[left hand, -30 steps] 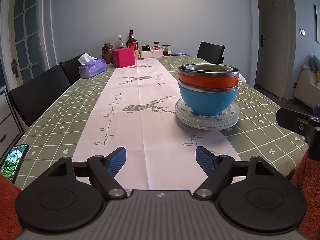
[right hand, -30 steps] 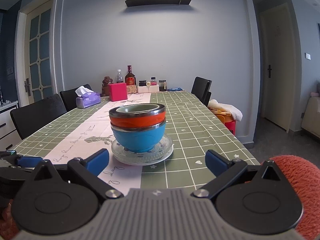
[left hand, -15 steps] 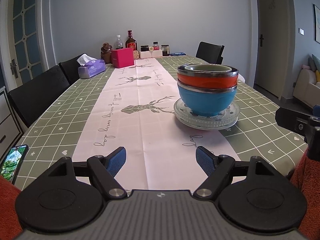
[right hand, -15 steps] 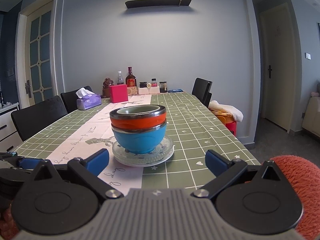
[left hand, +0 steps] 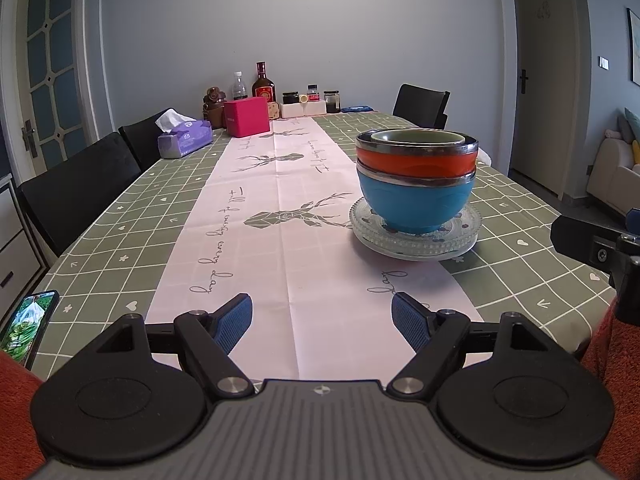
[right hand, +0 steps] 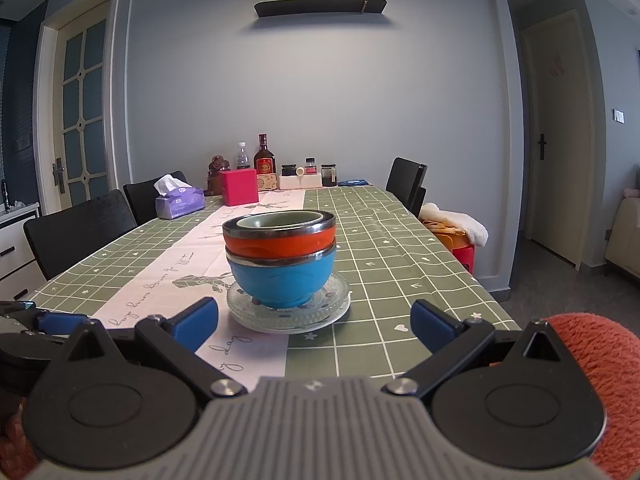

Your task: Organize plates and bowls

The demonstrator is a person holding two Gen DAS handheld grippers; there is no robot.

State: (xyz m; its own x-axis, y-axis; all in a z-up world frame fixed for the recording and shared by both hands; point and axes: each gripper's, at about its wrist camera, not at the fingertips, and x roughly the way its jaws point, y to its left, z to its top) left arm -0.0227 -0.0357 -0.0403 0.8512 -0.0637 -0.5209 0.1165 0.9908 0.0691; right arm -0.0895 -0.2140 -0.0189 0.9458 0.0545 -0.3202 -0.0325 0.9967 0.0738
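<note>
A home dining room. A long desk [left hand: 120, 240] under a green checked cloth has black chairs [left hand: 76, 196] around it. A tissue box [left hand: 185, 141], bottles [right hand: 265, 159] and a sofa [left hand: 612, 176] point to a household.

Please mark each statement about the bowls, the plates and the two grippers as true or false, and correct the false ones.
1. The orange bowl sits inside the blue bowl. True.
2. The blue bowl stands directly on the tablecloth. False: it stands on the glass plates.
3. The left gripper is open and holds nothing. True.
4. The right gripper is shut on the blue bowl. False: its jaws are open and short of the stack.
5. A green bowl lies inside the orange bowl. True.
</note>
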